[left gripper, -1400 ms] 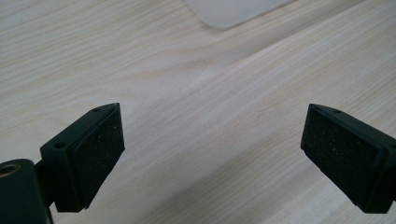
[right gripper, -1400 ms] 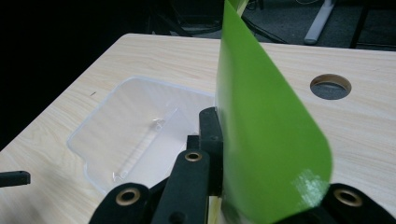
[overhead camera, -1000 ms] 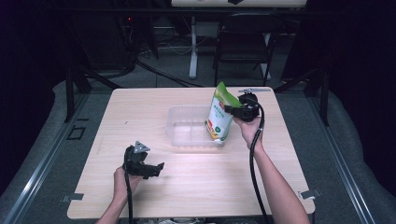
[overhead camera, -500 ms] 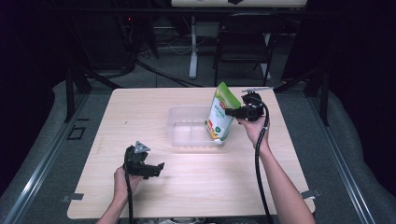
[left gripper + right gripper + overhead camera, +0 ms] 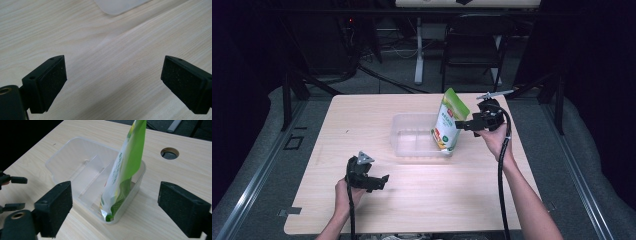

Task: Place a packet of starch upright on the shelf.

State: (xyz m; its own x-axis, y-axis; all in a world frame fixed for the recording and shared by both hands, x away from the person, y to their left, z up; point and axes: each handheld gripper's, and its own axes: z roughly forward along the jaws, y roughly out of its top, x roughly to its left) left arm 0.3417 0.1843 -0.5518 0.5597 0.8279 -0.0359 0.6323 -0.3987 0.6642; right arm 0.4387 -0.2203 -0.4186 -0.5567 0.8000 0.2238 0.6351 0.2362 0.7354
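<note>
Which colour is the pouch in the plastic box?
Green and white pouch, best in the right gripper view.

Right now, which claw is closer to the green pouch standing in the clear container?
Right. The right claw is open just beside the green pouch, without touching it. The left claw is open over bare table, far away.

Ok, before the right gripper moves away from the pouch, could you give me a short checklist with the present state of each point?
1. Right gripper open, jaws clear of the green pouch: ok.
2. Pouch bottom inside the clear container: ok.
3. Pouch upright: not ok, it tilts, leaning on the container wall.
4. Pouch stable once left alone: cannot tell.
5. Left gripper open over bare table, away from the container: ok.
</note>
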